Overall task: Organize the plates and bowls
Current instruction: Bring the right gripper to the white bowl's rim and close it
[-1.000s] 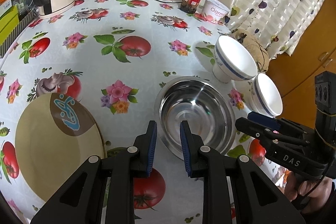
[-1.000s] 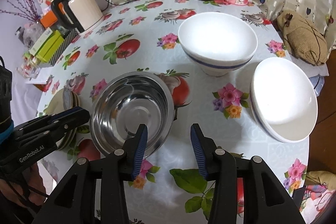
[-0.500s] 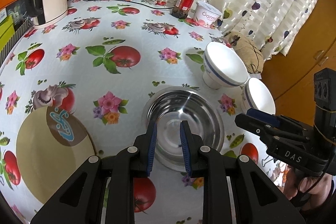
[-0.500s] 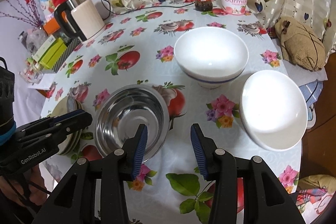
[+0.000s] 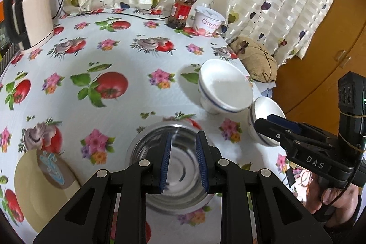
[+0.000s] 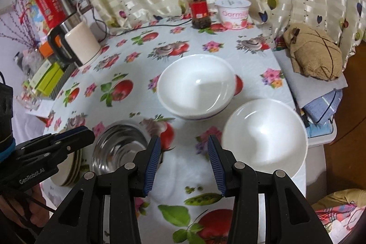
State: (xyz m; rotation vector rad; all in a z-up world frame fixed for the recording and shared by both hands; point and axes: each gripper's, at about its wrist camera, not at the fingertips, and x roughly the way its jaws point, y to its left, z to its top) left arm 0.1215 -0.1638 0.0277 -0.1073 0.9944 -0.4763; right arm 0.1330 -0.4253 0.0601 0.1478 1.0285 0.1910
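Observation:
A steel bowl (image 5: 151,152) sits on the flowered tablecloth, also in the right wrist view (image 6: 116,145). My left gripper (image 5: 181,148) hovers above it, open and empty. Two white bowls with a blue stripe stand to its right: a larger one (image 5: 225,88) (image 6: 196,88) and a nearer one (image 5: 263,111) (image 6: 263,141) at the table edge. A stack of tan plates (image 5: 39,184) (image 6: 71,166) lies at the left. My right gripper (image 6: 183,152) is open and empty, above the cloth between the steel bowl and the nearer white bowl; it shows in the left wrist view (image 5: 272,122).
A kettle (image 5: 32,13) (image 6: 77,45) stands at the far left. A red-lidded jar (image 5: 181,9) (image 6: 199,8) and a yoghurt tub (image 5: 209,22) (image 6: 233,13) stand by the curtain. A brown wrapped bundle (image 5: 256,61) (image 6: 313,54) lies at the right edge.
Both grippers have pulled back and risen away from the bowls, so the table looks farther. The right gripper has swung right toward the white bowls. Both stay open.

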